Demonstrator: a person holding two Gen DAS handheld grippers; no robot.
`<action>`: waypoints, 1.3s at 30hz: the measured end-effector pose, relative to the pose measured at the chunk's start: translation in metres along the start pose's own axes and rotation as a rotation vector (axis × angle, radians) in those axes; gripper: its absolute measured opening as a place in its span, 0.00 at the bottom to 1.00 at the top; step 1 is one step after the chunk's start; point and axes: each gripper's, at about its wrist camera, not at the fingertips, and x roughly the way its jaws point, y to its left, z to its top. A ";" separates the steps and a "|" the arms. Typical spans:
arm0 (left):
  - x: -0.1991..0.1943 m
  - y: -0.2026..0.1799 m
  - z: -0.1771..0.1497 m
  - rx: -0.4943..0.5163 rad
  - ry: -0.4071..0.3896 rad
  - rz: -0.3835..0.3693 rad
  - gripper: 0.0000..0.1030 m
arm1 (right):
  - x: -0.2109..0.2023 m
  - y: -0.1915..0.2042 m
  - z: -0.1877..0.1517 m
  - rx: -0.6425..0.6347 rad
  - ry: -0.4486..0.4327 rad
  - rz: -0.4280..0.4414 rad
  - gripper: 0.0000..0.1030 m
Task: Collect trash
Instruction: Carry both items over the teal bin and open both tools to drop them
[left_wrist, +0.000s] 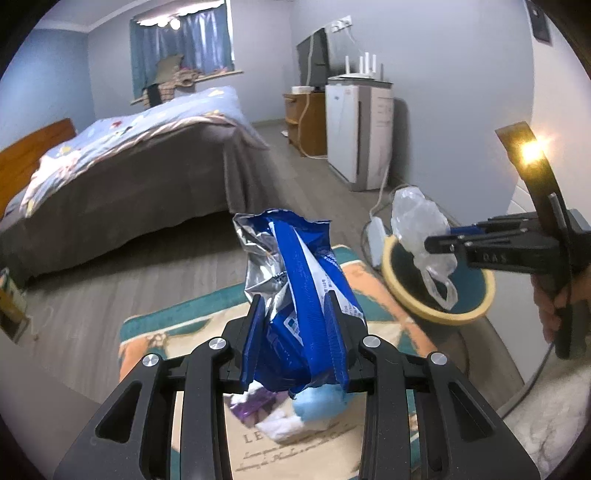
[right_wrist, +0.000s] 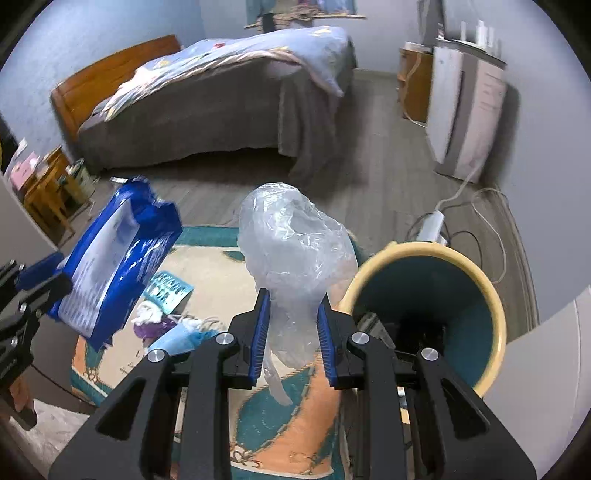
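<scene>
My left gripper (left_wrist: 295, 299) is shut on a blue and silver snack bag (left_wrist: 295, 280), held up above a patterned rug (left_wrist: 177, 325). The same bag (right_wrist: 118, 258) shows at the left of the right wrist view, in the left gripper (right_wrist: 55, 277). My right gripper (right_wrist: 291, 299) is shut on a crumpled clear plastic bag (right_wrist: 295, 247), just left of a yellow-rimmed teal bin (right_wrist: 495, 306). In the left wrist view that plastic bag (left_wrist: 421, 229) hangs over the bin (left_wrist: 436, 314) from the right gripper (left_wrist: 432, 245). More trash lies on the rug: purple and white wrappers (right_wrist: 155, 321), a light blue piece (right_wrist: 177, 343) and a teal blister tray (right_wrist: 171, 291).
A bed (left_wrist: 122, 162) with a grey skirt fills the far side. A white appliance (left_wrist: 358, 133) and wooden cabinet (left_wrist: 306, 122) stand by the right wall. A power strip and cables (right_wrist: 432, 225) lie behind the bin. A small wooden table (right_wrist: 48, 192) stands at the left.
</scene>
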 end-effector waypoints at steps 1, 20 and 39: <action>0.001 -0.004 0.002 0.005 0.001 -0.010 0.33 | -0.001 -0.005 0.000 0.011 0.000 -0.004 0.24; 0.053 -0.072 0.031 0.073 0.073 -0.164 0.33 | 0.009 -0.071 -0.008 0.155 0.045 -0.109 0.24; 0.111 -0.134 0.050 0.143 0.134 -0.247 0.34 | 0.021 -0.160 -0.029 0.389 0.114 -0.193 0.24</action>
